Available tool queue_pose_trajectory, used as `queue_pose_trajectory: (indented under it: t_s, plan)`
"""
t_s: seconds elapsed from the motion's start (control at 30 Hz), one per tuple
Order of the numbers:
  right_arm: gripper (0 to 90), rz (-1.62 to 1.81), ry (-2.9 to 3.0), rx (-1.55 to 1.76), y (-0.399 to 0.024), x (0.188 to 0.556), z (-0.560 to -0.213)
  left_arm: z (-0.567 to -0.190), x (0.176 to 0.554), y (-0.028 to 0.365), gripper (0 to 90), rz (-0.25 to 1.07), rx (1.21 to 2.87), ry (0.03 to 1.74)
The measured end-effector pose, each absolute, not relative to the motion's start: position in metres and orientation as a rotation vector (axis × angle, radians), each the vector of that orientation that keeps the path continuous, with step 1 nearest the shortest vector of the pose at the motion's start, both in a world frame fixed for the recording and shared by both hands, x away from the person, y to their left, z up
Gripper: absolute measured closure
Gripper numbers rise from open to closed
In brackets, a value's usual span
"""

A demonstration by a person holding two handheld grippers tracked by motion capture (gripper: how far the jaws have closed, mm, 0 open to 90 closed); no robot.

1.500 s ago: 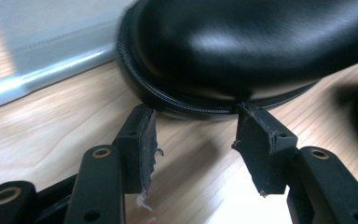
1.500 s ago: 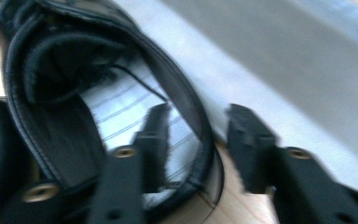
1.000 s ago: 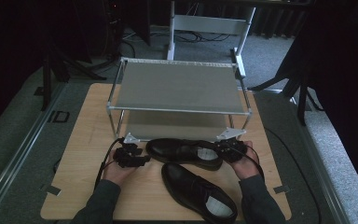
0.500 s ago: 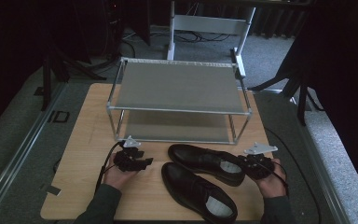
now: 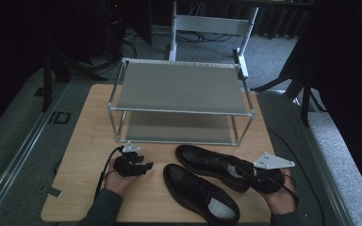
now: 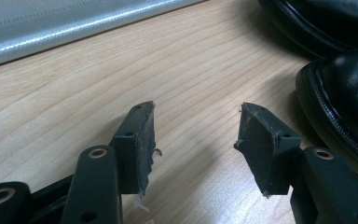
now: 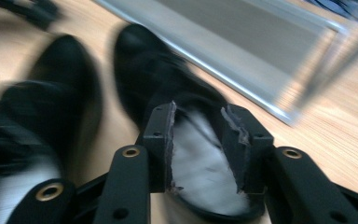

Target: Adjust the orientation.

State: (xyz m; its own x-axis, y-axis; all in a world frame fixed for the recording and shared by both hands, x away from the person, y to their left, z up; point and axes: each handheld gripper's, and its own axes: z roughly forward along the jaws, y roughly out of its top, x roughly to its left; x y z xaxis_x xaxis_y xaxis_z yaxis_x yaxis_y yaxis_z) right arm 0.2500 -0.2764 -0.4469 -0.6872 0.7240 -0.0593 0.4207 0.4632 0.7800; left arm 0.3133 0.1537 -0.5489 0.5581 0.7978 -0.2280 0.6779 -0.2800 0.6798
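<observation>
A: Right gripper [image 5: 257,178]?
B: Just been opening, jaws astride the far shoe's [image 5: 212,165] heel rim, grip unclear.
A: Left gripper [image 5: 141,167]?
B: Released, empty, near the other shoe's [image 5: 193,193] toe. Both shoes lie on the bench [image 5: 89,141] before the rack [image 5: 179,89].

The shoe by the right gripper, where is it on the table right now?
In the high view, that black shoe lies on the table's right half, just in front of the rack, behind the other shoe, heel at the right gripper.
</observation>
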Motion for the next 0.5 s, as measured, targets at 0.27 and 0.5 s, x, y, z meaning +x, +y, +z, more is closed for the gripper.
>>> queue_pose_trajectory:
  t_s: [0.27, 0.5]
  plan:
    - [69.3, 1.179, 2.482, 0.857, -0.251, 0.227, -0.454, -0.549, 0.312, 0.154, 46.0, 0.201, 2.032, 1.18]
    - [67.0, 1.121, 2.593, 0.787, -0.241, 0.221, -0.466, -0.55, 0.312, 0.155, 45.6, 0.201, 2.026, 1.183]
